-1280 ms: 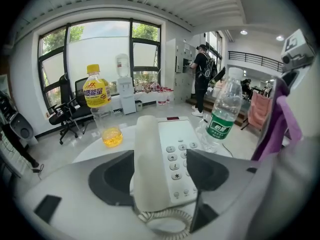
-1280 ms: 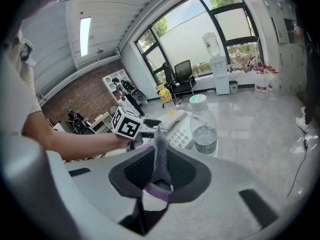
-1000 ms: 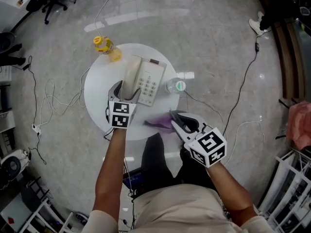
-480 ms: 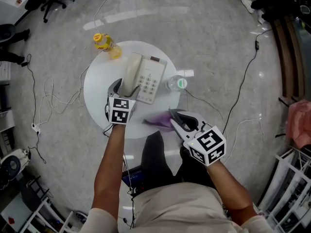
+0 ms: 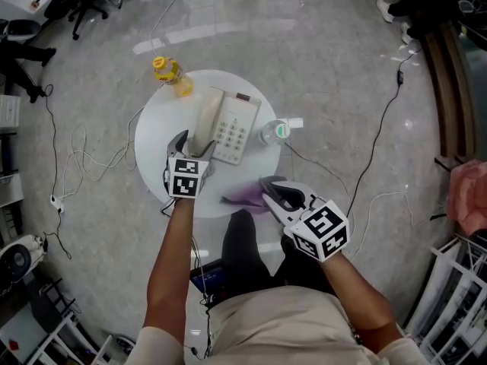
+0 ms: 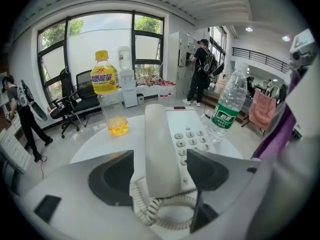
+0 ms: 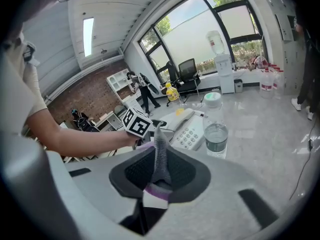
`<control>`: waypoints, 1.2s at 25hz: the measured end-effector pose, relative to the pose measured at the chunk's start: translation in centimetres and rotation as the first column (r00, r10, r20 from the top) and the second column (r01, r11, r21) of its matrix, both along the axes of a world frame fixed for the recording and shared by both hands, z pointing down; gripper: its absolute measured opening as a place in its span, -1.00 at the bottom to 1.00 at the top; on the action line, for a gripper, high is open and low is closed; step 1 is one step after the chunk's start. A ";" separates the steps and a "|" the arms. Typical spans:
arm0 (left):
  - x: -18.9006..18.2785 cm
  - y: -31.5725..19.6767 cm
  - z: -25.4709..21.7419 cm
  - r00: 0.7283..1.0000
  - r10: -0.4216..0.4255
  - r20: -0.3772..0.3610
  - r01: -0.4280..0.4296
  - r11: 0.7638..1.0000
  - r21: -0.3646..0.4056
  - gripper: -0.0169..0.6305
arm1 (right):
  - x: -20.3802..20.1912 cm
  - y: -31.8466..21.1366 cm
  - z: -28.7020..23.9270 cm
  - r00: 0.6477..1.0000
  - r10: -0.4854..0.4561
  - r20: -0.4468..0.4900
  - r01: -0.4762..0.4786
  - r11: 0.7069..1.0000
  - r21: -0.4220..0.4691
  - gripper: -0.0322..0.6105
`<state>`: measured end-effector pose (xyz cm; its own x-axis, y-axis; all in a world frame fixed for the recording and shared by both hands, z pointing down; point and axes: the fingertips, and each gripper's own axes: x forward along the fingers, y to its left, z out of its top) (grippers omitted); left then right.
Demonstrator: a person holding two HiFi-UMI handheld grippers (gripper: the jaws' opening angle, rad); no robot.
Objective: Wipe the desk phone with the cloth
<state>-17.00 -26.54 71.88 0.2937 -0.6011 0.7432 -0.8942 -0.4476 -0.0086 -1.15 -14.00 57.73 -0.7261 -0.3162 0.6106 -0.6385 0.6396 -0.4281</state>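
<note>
The white desk phone (image 5: 232, 131) lies on the round white table (image 5: 156, 139), its handset (image 5: 203, 122) in the cradle on the left side. My left gripper (image 5: 194, 149) is open, and its jaws stand on either side of the handset's near end (image 6: 160, 154) above the coiled cord (image 6: 165, 209). My right gripper (image 5: 268, 191) is shut on a purple cloth (image 5: 245, 196), held over the table's near edge, right of the left gripper. In the right gripper view the cloth (image 7: 160, 156) sticks up between the jaws with the phone (image 7: 187, 129) beyond it.
A bottle of yellow drink (image 5: 169, 73) stands at the table's far left edge. A clear water bottle with a green cap (image 5: 275, 133) stands just right of the phone. Cables (image 5: 84, 150) trail across the floor around the table. People and office chairs (image 6: 75, 101) are in the background.
The right gripper with the cloth has edged slightly left toward the table. The left gripper stays around the handset's near end.
</note>
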 end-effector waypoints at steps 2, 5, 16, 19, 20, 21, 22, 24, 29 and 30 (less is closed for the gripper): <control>-0.3 0.7 -0.2 1.000 -0.005 0.002 0.005 1.000 -0.002 0.00 | -0.1 0.7 0.1 1.000 0.008 0.004 -0.008 1.000 -0.022 -0.71; -0.6 1.6 -0.6 1.000 -0.005 0.006 0.005 1.000 -0.003 0.00 | -0.5 2.0 0.2 1.000 -0.001 0.005 0.001 0.999 -0.039 -0.71; -1.5 3.9 -4.6 0.999 -0.029 -0.033 0.030 0.999 0.030 0.00 | -1.5 5.3 -1.0 0.999 -0.046 0.005 0.047 0.998 -0.045 -0.70; -1.4 4.5 -5.3 0.998 -0.030 -0.048 0.032 0.999 0.041 0.00 | -1.3 5.8 -1.2 0.999 -0.045 0.001 0.045 0.998 -0.043 -0.70; -1.6 4.8 -5.5 0.998 -0.035 -0.053 0.038 0.998 0.051 0.00 | -1.4 6.0 -1.3 0.999 -0.046 0.000 0.046 0.998 -0.044 -0.70; -1.9 5.1 -5.7 0.997 -0.044 -0.057 0.047 0.997 0.062 0.00 | -1.5 6.3 -1.3 0.999 -0.048 -0.002 0.048 0.998 -0.045 -0.70; -2.2 5.6 -6.0 0.996 -0.054 -0.064 0.059 0.996 0.069 0.00 | -1.6 6.7 -1.4 0.999 -0.051 -0.002 0.051 0.998 -0.047 -0.70; -3.0 6.8 -6.7 0.994 -0.075 -0.079 0.081 0.994 0.072 -0.01 | -2.1 7.4 -1.6 0.998 -0.059 0.001 0.059 0.997 -0.048 -0.70; -6.3 9.9 -7.4 0.988 -0.131 -0.082 0.137 0.988 0.065 -0.17 | -2.7 8.7 -2.8 0.997 -0.080 0.004 0.080 0.996 -0.039 -0.70; -6.8 10.6 -7.7 0.985 -0.146 -0.088 0.152 0.987 0.061 -0.30 | -2.8 8.9 -3.1 0.997 -0.083 0.005 0.083 0.996 -0.038 -0.70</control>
